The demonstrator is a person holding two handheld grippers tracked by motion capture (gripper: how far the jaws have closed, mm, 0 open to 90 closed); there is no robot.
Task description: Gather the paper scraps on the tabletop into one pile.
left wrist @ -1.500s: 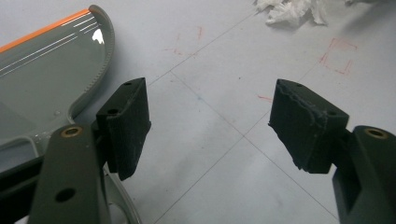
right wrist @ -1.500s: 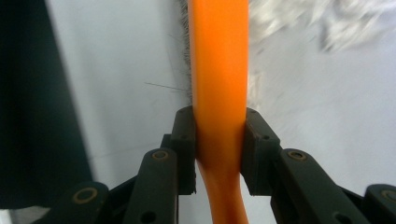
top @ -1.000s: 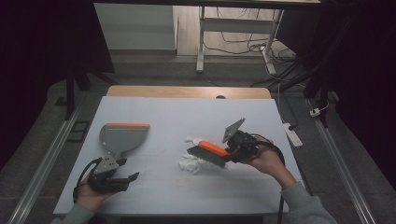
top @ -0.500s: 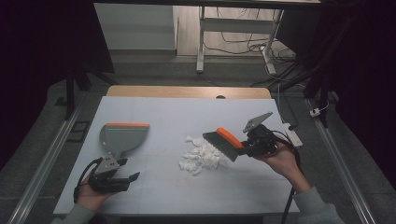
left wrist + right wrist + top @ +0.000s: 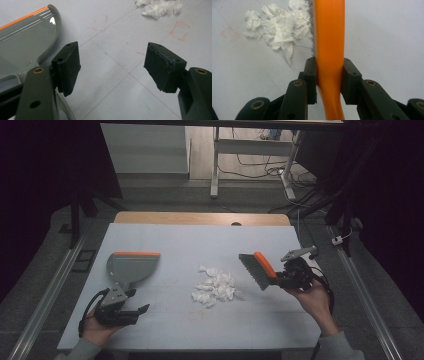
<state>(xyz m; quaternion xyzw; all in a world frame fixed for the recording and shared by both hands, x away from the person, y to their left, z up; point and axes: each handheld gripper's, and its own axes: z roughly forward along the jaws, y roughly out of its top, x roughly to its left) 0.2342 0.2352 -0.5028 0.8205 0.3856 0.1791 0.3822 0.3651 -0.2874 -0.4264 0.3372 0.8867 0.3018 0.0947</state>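
Brush [image 5: 257, 269] sitting squeezed tight in the right gripper [image 5: 292, 275], hanging just right of the paper bits [image 5: 215, 287] mid-table, maybe flicking them away from the dustpan [image 5: 131, 267], lying loose by the wide-open, empty left gripper [image 5: 120, 307].

A pale grey table [image 5: 165, 245] with a wooden strip along its far edge carries the things. A grey dustpan [image 5: 130, 268] with an orange lip lies flat on its left part, and a heap of white paper scraps [image 5: 215, 287] lies near the middle, well apart from the dustpan. Faint red marks and thin lines show on the tabletop.
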